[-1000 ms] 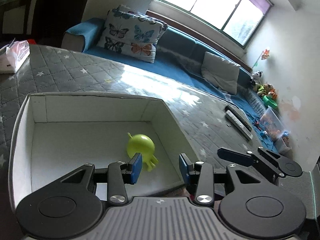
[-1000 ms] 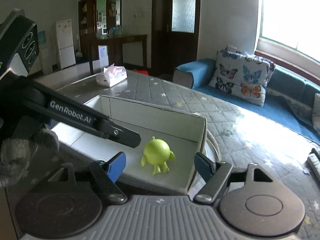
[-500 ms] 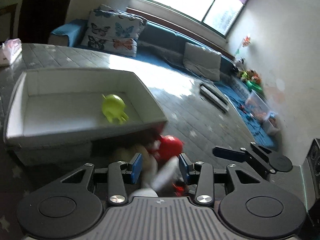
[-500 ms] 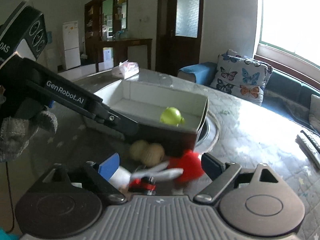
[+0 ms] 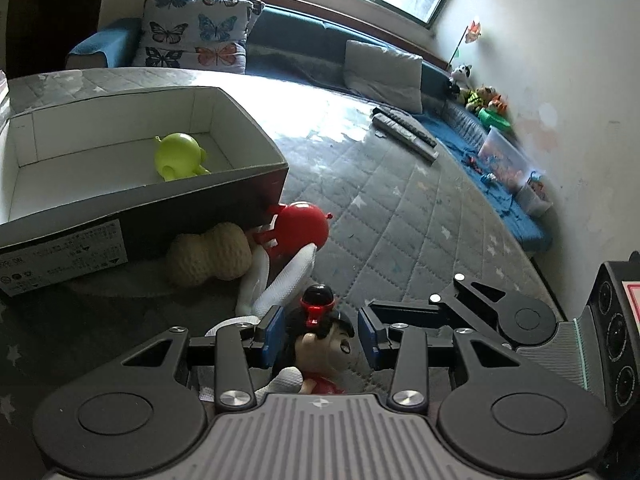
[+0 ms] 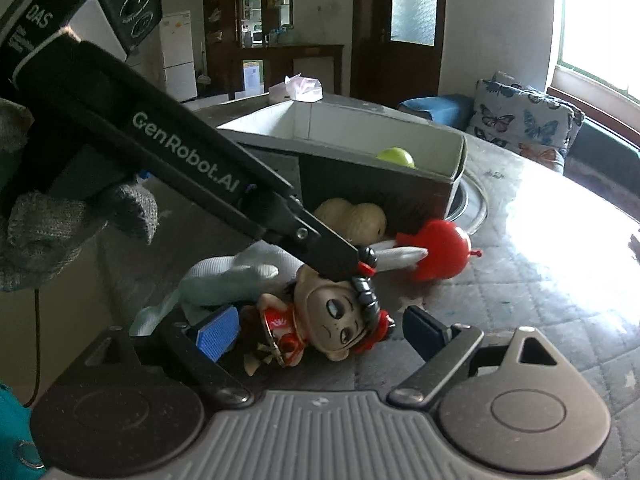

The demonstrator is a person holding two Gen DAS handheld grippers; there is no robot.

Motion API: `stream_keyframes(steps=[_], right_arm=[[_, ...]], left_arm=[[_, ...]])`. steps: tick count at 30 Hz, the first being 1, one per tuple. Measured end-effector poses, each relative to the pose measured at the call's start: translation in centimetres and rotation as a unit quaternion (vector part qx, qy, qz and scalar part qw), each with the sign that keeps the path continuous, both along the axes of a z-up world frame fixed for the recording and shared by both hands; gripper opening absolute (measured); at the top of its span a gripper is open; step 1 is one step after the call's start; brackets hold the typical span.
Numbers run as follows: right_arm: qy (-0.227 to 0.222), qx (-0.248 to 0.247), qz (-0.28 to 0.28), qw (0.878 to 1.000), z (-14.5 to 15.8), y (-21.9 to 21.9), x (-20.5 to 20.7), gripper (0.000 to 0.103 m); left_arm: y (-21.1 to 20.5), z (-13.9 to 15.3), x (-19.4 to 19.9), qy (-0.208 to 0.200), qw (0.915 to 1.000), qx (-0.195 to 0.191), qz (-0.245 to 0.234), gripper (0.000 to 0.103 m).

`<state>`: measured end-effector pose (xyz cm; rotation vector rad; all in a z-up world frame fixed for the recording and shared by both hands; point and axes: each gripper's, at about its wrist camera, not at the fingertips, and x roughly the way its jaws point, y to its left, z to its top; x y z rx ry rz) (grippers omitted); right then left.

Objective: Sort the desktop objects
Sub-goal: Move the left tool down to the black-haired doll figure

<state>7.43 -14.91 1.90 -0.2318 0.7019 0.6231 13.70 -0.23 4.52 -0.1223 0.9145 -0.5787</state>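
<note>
A doll figurine (image 6: 332, 320) with black hair and a red dress lies on the quilted table. My left gripper (image 5: 320, 338) is open, its blue pads on either side of the doll's head (image 5: 324, 340). My right gripper (image 6: 320, 334) is open around the same doll. Behind lie a white glove (image 6: 224, 280), a peanut-shaped toy (image 5: 208, 256) and a red round toy (image 5: 300, 228). A green round toy (image 5: 180, 156) lies in the open cardboard box (image 5: 60, 216).
Remote controls (image 5: 404, 132) lie far right on the grey quilted table (image 5: 400, 220). A tissue pack (image 6: 296, 88) stands behind the box. A blue sofa with butterfly cushions (image 5: 196, 40) is beyond the table.
Both grippers have drawn back from over the box and come down to the toy pile in front of it; both now straddle the doll.
</note>
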Motion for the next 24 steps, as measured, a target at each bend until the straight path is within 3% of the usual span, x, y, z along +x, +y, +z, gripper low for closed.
stream_keyframes(steps=[3, 12, 24], right_arm=[[0.002, 0.0, -0.002, 1.0, -0.5, 0.1, 0.4, 0.097], [0.01, 0.013, 0.015, 1.0, -1.0, -0.2, 0.5, 0.098], [0.02, 0.011, 0.014, 1.0, -2.3, -0.1, 1.5, 0.099]], left_arm=[[0.0, -0.5, 0.1, 0.003, 1.0, 0.006, 0.0, 0.043], [0.1, -1.7, 0.4, 0.014, 0.9998, 0.013, -0.004, 0.044], [1.5, -2.3, 1.2, 0.035, 0.9992, -0.017, 0.006, 0.047]])
